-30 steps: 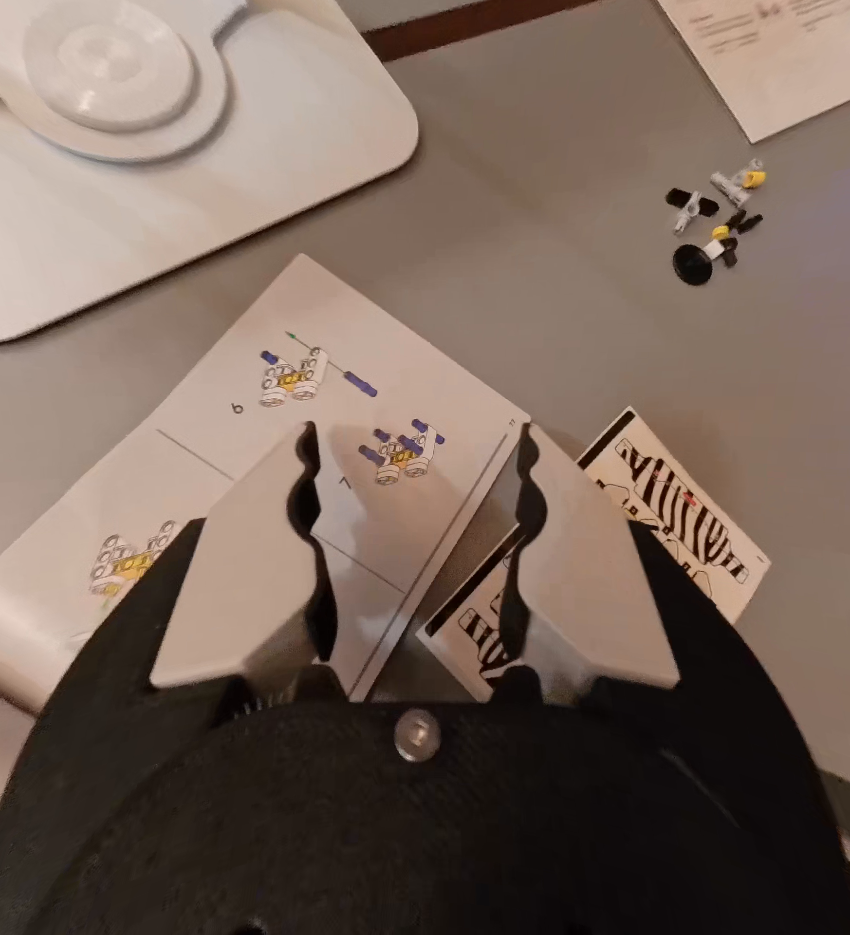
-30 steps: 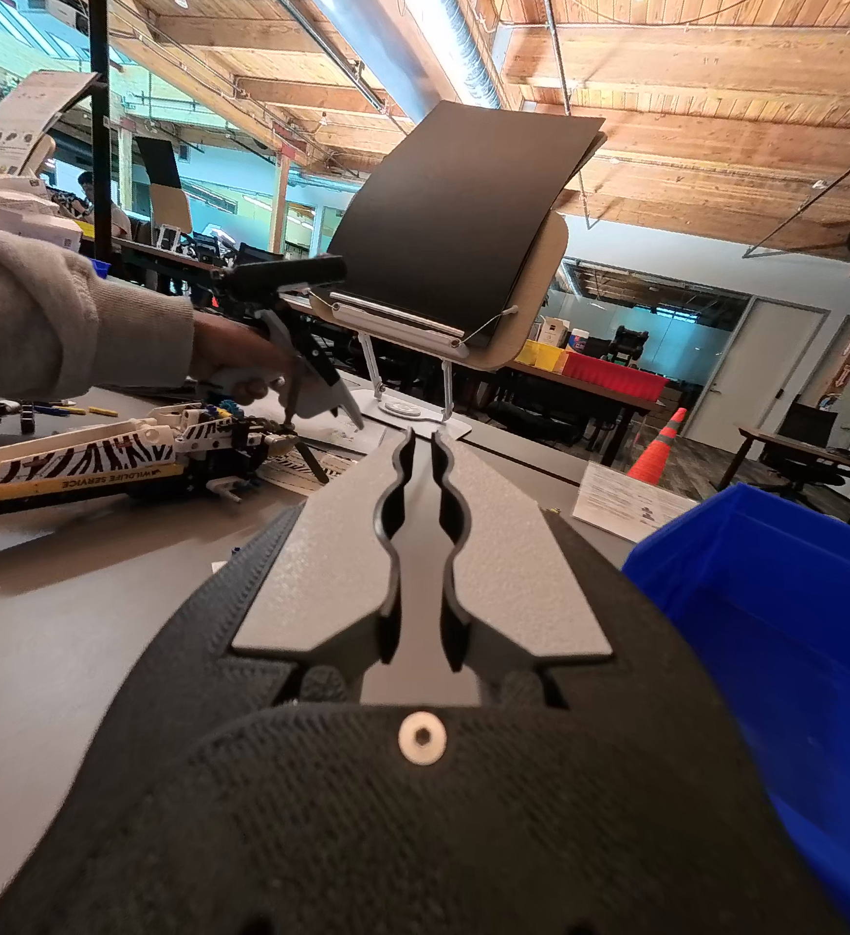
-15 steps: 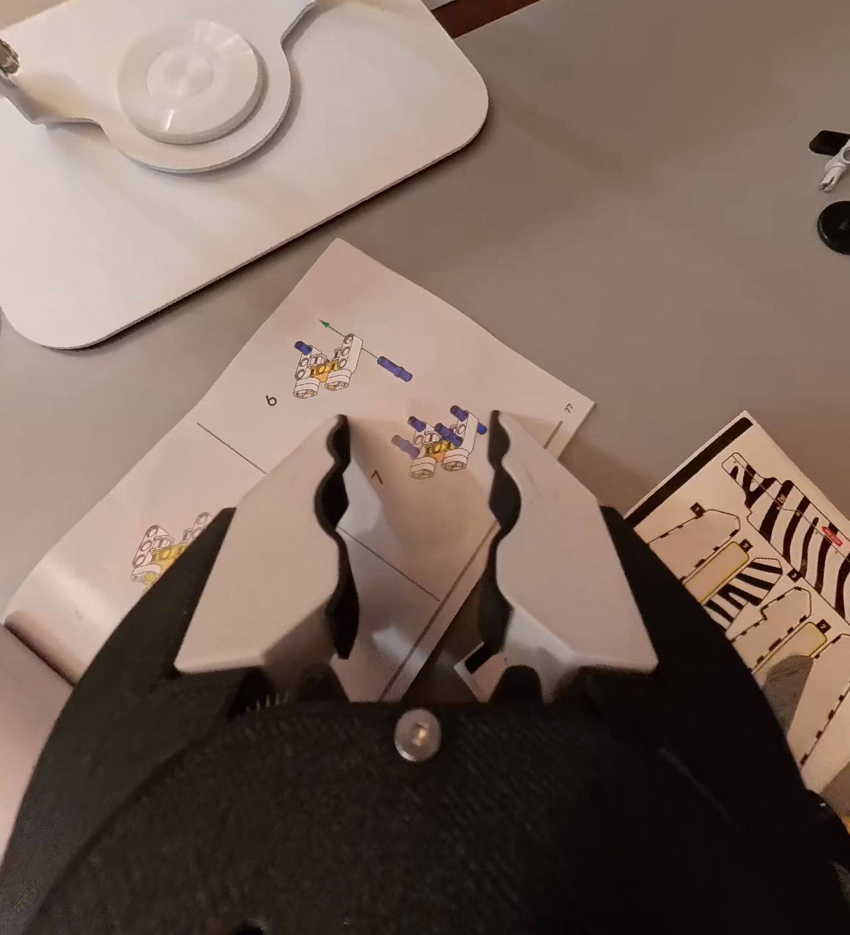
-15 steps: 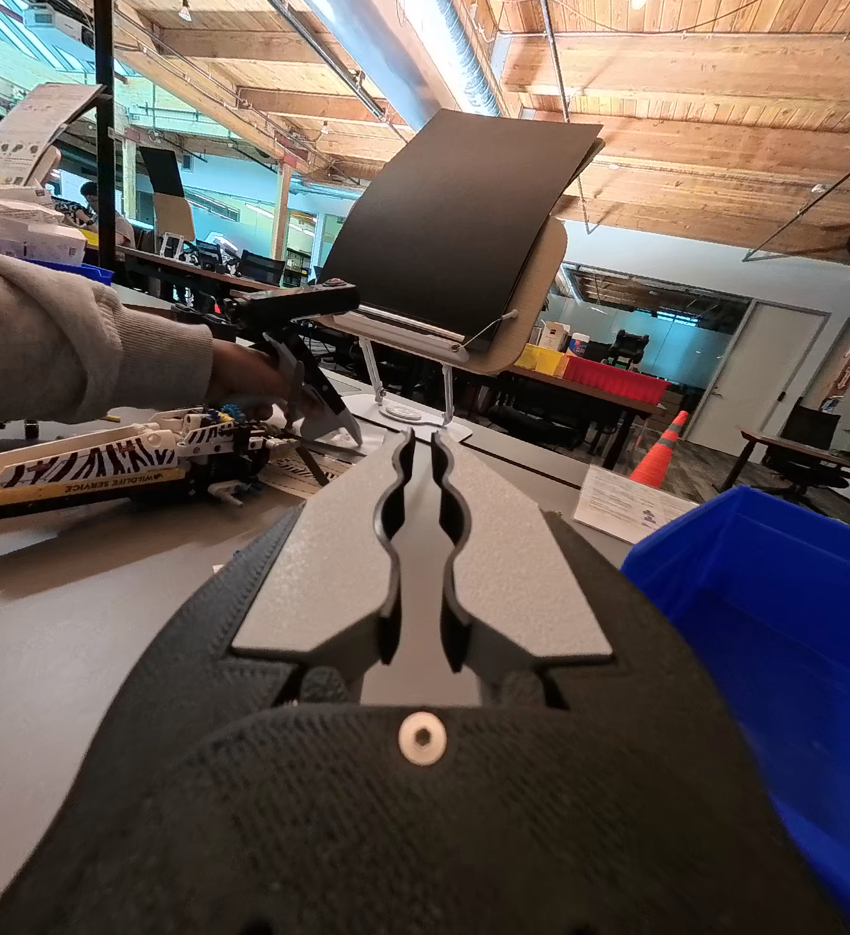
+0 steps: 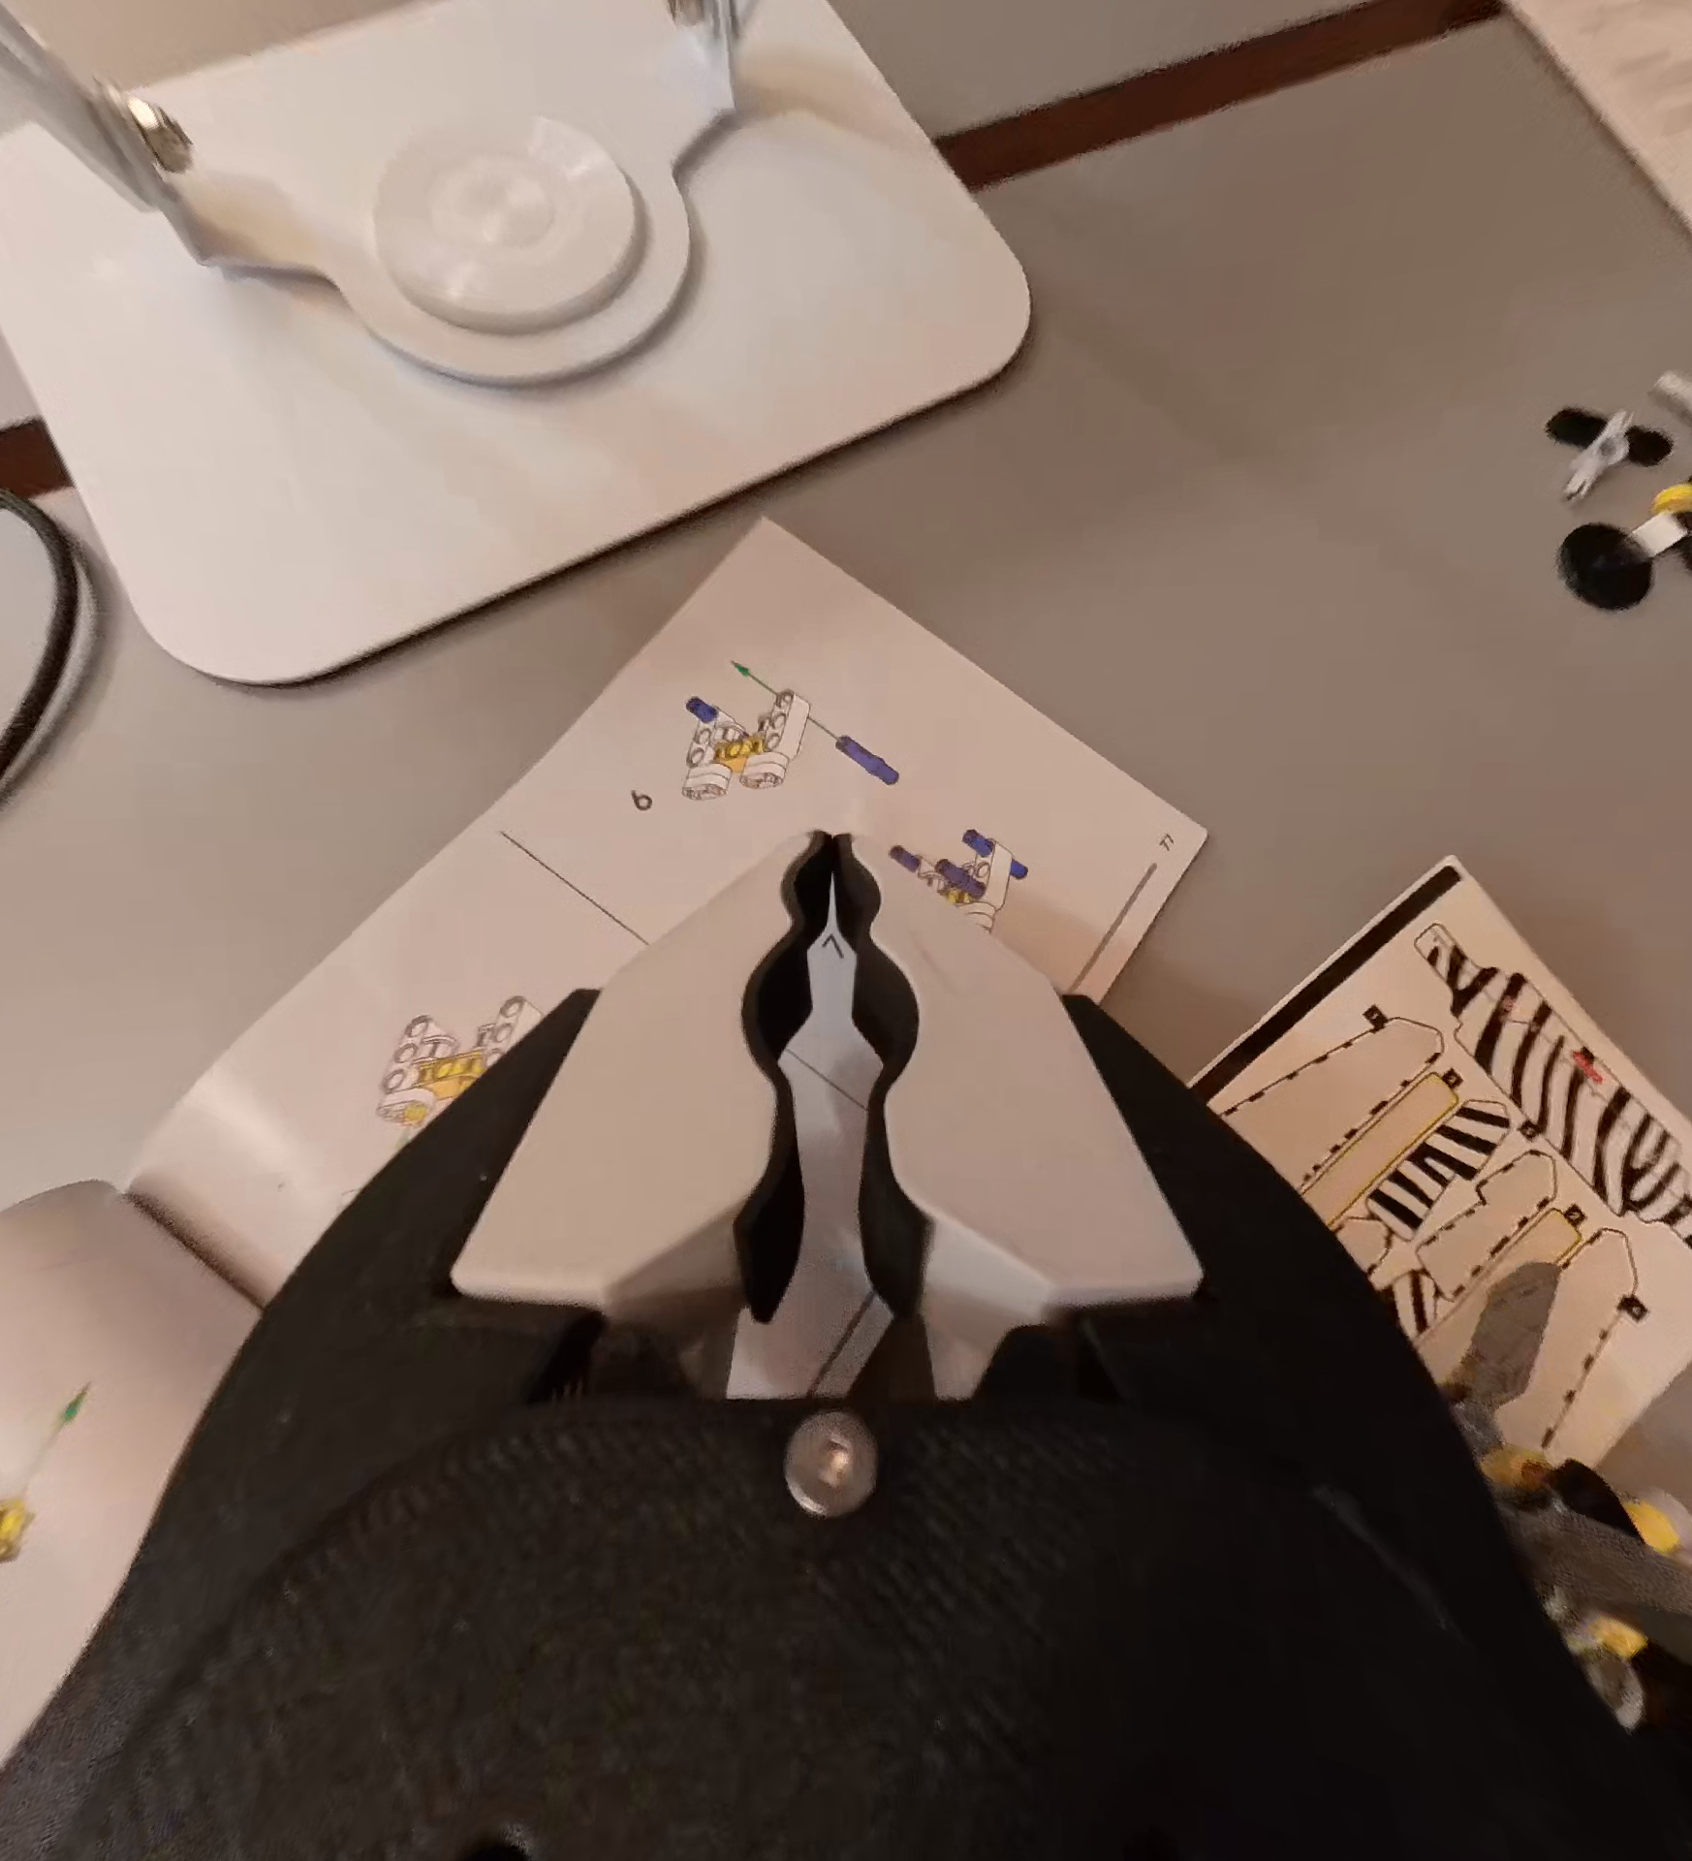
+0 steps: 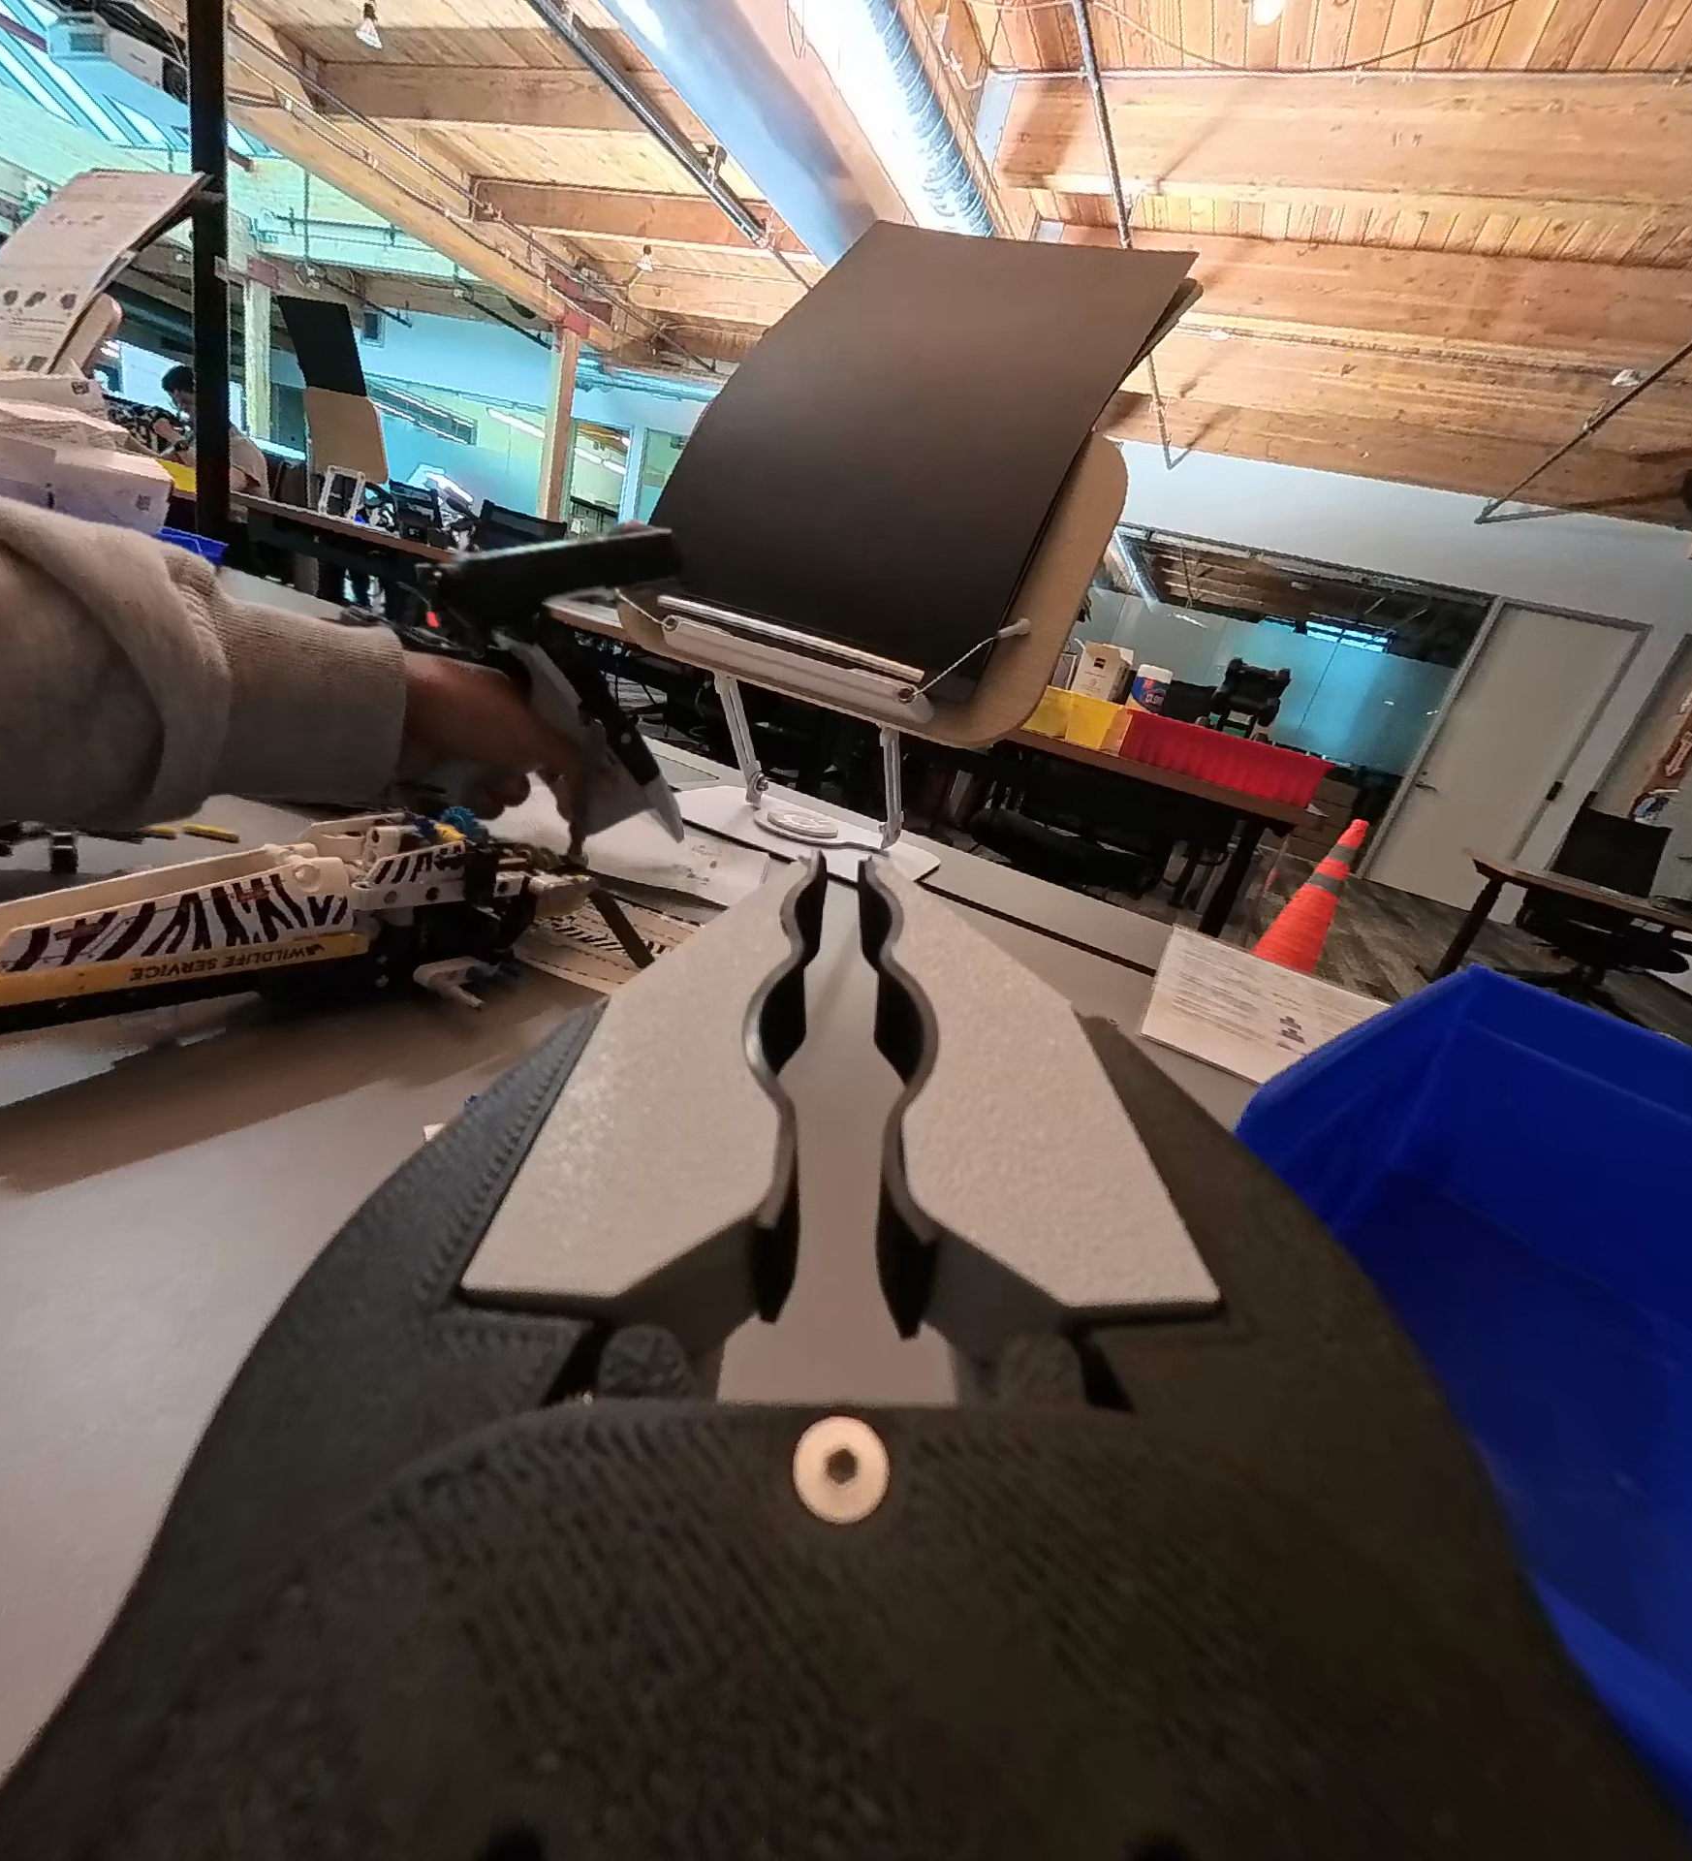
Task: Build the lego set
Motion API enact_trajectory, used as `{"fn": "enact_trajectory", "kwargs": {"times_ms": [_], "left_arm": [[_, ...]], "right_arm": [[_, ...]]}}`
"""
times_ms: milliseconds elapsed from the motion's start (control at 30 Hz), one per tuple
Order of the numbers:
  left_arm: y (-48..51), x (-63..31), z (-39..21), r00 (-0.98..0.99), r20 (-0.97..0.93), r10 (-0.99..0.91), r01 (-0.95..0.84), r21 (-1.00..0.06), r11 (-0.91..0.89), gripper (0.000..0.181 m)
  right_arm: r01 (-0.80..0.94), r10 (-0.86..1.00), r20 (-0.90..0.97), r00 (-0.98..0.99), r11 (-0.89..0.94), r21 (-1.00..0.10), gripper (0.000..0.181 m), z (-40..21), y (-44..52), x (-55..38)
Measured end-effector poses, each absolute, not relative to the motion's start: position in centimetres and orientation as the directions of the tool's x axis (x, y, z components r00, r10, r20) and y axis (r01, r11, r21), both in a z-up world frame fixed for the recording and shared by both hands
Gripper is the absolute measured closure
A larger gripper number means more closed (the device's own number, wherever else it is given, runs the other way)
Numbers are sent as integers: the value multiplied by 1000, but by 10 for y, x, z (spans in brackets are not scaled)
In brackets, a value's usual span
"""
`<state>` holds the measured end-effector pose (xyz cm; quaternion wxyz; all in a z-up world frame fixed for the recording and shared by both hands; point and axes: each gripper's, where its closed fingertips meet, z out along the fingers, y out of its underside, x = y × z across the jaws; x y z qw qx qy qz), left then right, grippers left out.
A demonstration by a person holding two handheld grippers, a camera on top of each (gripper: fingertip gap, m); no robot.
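Observation:
An open instruction booklet (image 5: 822, 725) lies on the grey table (image 5: 1275, 423). My left gripper (image 5: 829, 841) points down at its right page, fingertips closed together and pinching the paper, which puckers slightly at the tips. A zebra-striped sticker sheet (image 5: 1527, 1108) lies to its right. Loose black, grey and yellow pieces (image 5: 1647, 504) sit at the far right. In the right wrist view the left gripper (image 6: 656, 806) is held by a hand in a grey sleeve, beside the partly built white, yellow and zebra-striped model (image 6: 218, 937). My right gripper (image 6: 842, 866) hovers low over the table, shut and empty.
A white book stand base (image 5: 480, 332) stands behind the booklet, its holder (image 6: 923, 453) carrying a black board. A blue bin (image 6: 1577, 1259) is at the right. A printed sheet (image 6: 1245, 997) lies beyond it. A black cable (image 5: 26, 645) curls at the left. One gripper's finger ends stand about 35 cm off the other's.
My left gripper has closed from wide open to shut, with its tips on the booklet page, and has shifted left. My right gripper has stayed shut and almost still.

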<state>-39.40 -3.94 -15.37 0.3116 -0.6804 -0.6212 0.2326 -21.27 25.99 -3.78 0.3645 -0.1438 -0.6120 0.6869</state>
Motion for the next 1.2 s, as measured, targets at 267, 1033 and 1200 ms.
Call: {"fn": "enact_trajectory", "kwargs": {"times_ms": [267,1033,1200], "left_arm": [[-8,-391,-143,226,116,967,688,-722,-74,115],[-15,-405,-173,170,-14,985,738,-660,-137,110],[-18,-408,-172,153,-28,988,722,-680,-131,129]], "right_arm": [[-325,674,257,-692,26,-945,178,-39,257,-213],[-335,674,260,-691,20,-942,178,-38,258,-212],[-341,674,272,-687,31,-939,178,-38,257,-211]]}}
